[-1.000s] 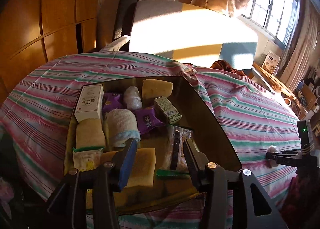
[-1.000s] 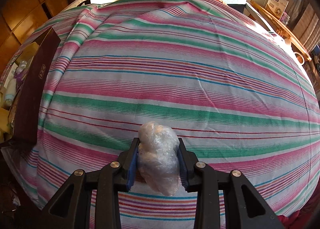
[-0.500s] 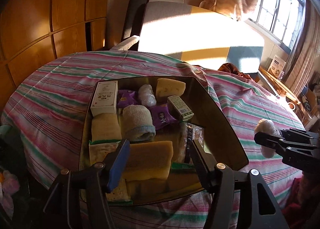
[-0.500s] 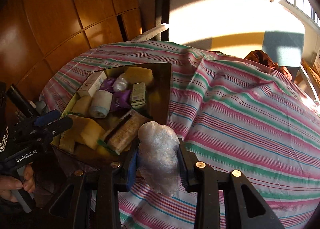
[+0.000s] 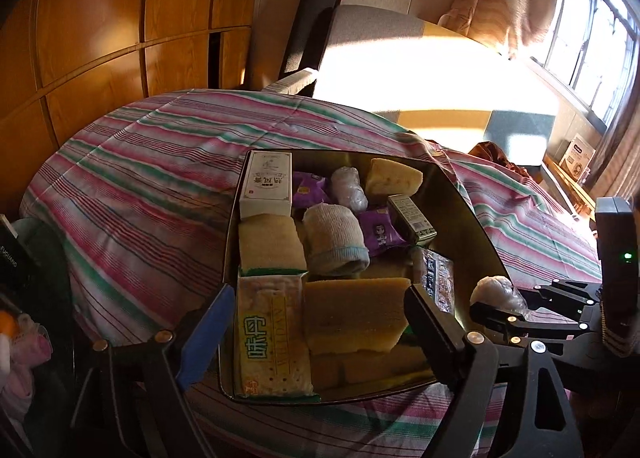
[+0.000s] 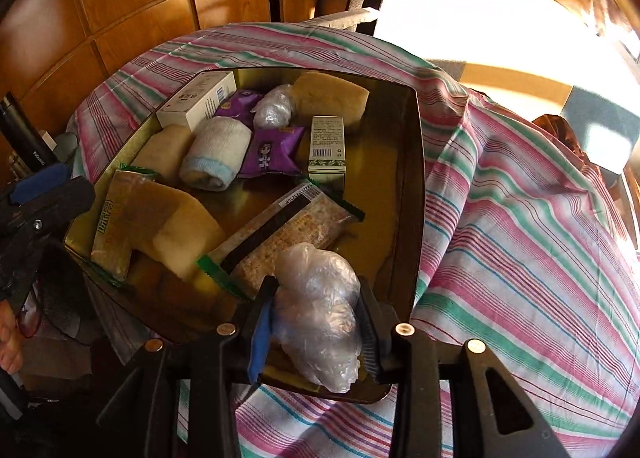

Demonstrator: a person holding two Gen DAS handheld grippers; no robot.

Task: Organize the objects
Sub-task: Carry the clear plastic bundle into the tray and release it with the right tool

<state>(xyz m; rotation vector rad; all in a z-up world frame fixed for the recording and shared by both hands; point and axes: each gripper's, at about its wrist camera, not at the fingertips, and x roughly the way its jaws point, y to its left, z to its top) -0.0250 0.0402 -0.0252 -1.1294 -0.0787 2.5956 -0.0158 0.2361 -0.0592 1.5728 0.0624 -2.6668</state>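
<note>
A plastic-wrapped bundle (image 6: 316,306) sits between the pads of my right gripper (image 6: 316,290), above the near corner of the dark gold tray (image 6: 416,177). The jaws are opening, and the pads still touch the wrap. From the left wrist, that right gripper (image 5: 496,300) and its bundle (image 5: 494,288) hang at the tray's right wall (image 5: 472,217). My left gripper (image 5: 318,294) is opening wide and holds nothing. It stands over a yellow sponge (image 5: 352,314) that lies in the tray. The left gripper (image 6: 40,185) also shows at the left edge of the right wrist view.
The tray holds a white box (image 5: 266,185), a rolled towel (image 5: 336,242), a cracker pack (image 5: 272,338), a small green box (image 6: 328,145), purple packets and a second wrapped bundle (image 5: 349,187). Striped cloth (image 6: 520,238) covers the table. A chair and wood panels stand behind.
My right gripper swung the bundle from above the bare cloth to over the tray's near corner. My left gripper's jaws spread wide and drew back from the yellow sponge.
</note>
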